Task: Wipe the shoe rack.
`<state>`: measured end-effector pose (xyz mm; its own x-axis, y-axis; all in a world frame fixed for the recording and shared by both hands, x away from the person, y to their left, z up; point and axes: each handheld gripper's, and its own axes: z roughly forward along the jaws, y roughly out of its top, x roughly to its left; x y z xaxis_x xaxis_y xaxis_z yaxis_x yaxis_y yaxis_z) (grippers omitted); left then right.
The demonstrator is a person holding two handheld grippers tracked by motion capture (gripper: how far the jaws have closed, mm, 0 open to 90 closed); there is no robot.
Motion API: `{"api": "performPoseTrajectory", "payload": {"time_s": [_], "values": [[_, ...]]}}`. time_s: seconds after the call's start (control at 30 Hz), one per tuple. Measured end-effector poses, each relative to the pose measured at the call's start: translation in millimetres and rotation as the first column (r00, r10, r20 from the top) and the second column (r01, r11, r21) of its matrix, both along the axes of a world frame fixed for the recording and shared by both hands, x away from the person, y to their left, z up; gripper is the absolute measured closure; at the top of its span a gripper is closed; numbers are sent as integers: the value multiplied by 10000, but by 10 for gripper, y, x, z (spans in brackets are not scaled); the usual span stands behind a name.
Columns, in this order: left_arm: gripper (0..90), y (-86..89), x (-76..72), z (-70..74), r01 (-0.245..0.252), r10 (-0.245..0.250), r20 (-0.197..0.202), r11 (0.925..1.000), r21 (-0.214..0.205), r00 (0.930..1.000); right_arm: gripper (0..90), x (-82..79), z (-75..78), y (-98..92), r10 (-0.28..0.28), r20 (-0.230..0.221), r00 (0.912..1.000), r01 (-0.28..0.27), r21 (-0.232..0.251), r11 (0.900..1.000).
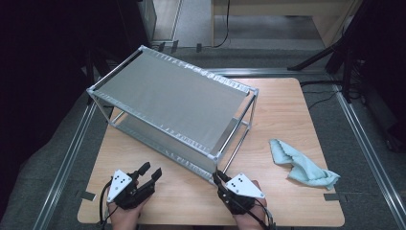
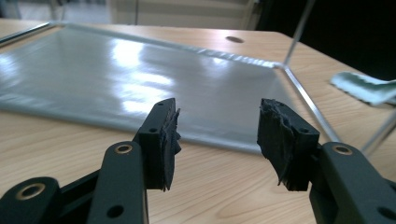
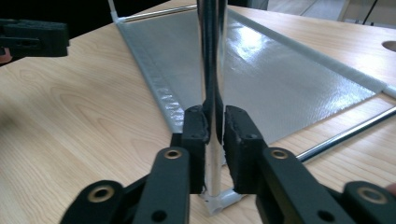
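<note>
A two-shelf rack [image 1: 172,98] of metal tubes and grey fabric panels stands on the wooden table [image 1: 287,110]. My right gripper [image 1: 219,178] is at the rack's near right corner, and its pads are shut on the upright metal post [image 3: 212,70] just above the white corner joint [image 3: 219,198]. My left gripper [image 1: 149,172] hovers over the table in front of the rack's lower shelf [image 2: 140,79]. Its jaws stand apart with nothing between the pads [image 2: 166,135].
A crumpled light-blue cloth [image 1: 301,165] lies on the table to the right of the rack, also the cloth [image 2: 369,88] in the left gripper view. Metal floor rails [image 1: 67,153] run along both sides of the table.
</note>
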<state>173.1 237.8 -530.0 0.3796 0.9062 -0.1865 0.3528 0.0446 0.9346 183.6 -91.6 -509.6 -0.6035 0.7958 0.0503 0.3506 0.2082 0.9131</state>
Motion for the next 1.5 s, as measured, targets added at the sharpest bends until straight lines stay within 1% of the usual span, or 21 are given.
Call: {"api": "performPoseTrajectory", "payload": {"time_s": [0.1,0.23,0.3,0.37,0.4,0.47,0.53,0.57,0.63,0.73,0.77,0.8,1.0,1.03,1.1,1.17,1.27,1.33,1.43,1.47,1.5], "values": [[477,75,17,-16,-180,181,-99,9998,56,9998,813,23,-5,-146,-242,125,9996,243,-92,9997],[476,162,36,-30,-373,375,-204,9993,82,9991,814,66,1,-443,-1127,222,9934,1132,-214,9933],[475,210,45,-31,-539,542,-211,9985,127,9983,791,98,3,-613,-1869,140,9823,1871,-149,9822],[475,266,53,-26,-732,736,-207,9972,167,9971,668,129,7,-757,-2647,67,9643,2647,-78,9643],[474,297,56,-21,-847,851,-186,9962,202,9962,615,140,9,-807,-2809,15,9597,2809,-18,9597],[474,361,68,-16,-1071,1076,-184,9939,255,9940,561,151,19,-851,-2736,-153,9617,2739,233,9615],[474,427,88,-25,-1347,1352,-193,9906,240,9906,549,157,25,-812,-2612,-35,9653,2613,52,9653],[474,459,100,-32,-1490,1495,-235,9886,226,9885,559,167,24,-780,-2630,5,9648,2630,-25,9648],[474,520,129,-45,-1714,1721,-309,9849,231,9846,640,201,11,-730,-2818,49,9595,2819,-106,9594],[474,607,160,-48,-1992,2001,-332,9796,277,9792,759,240,-17,-736,-3033,-10,9529,3033,-137,9528],[474,638,169,-49,-2088,2096,-337,9776,267,9772,800,241,-24,-748,-3005,-60,9538,3004,-77,9538],[474,668,180,-50,-2164,2172,-335,9760,247,9756,806,234,-25,-760,-3045,-66,9525,3044,-57,9525],[471,819,284,-77,-2928,2940,-462,9557,294,9547,810,177,-29,-918,-3208,81,9471,3209,-177,9469],[468,835,310,-85,-3007,3019,-494,9532,308,9520,810,171,-30,-954,-3181,73,9480,3181,-153,9479],[465,850,366,-97,-3106,3119,-535,9500,315,9486,809,162,-33,-1021,-2999,66,9539,3000,-83,9539],[463,859,424,-103,-3091,3105,-546,9504,336,9490,812,147,-34,-1058,-2893,127,9572,2895,-178,9570],[462,830,509,-113,-2890,2907,-471,9565,386,9557,813,121,-31,-1095,-2826,198,9590,2831,-307,9586],[468,801,590,-87,-2637,2645,-368,9643,260,9637,813,105,-30,-1122,-2804,142,9598,2806,-257,9595],[486,771,698,-24,-2625,2632,-168,9643,343,9646,812,113,-17,-1170,-2574,47,9663,2574,-284,9659],[500,772,737,-16,-2714,2725,-169,9612,483,9620,812,116,-17,-1193,-2495,31,9684,2495,-279,9680],[513,787,777,-25,-2780,2792,-266,9597,410,9599,812,119,-15,-1217,-2457,3,9693,2457,-255,9690]]}}
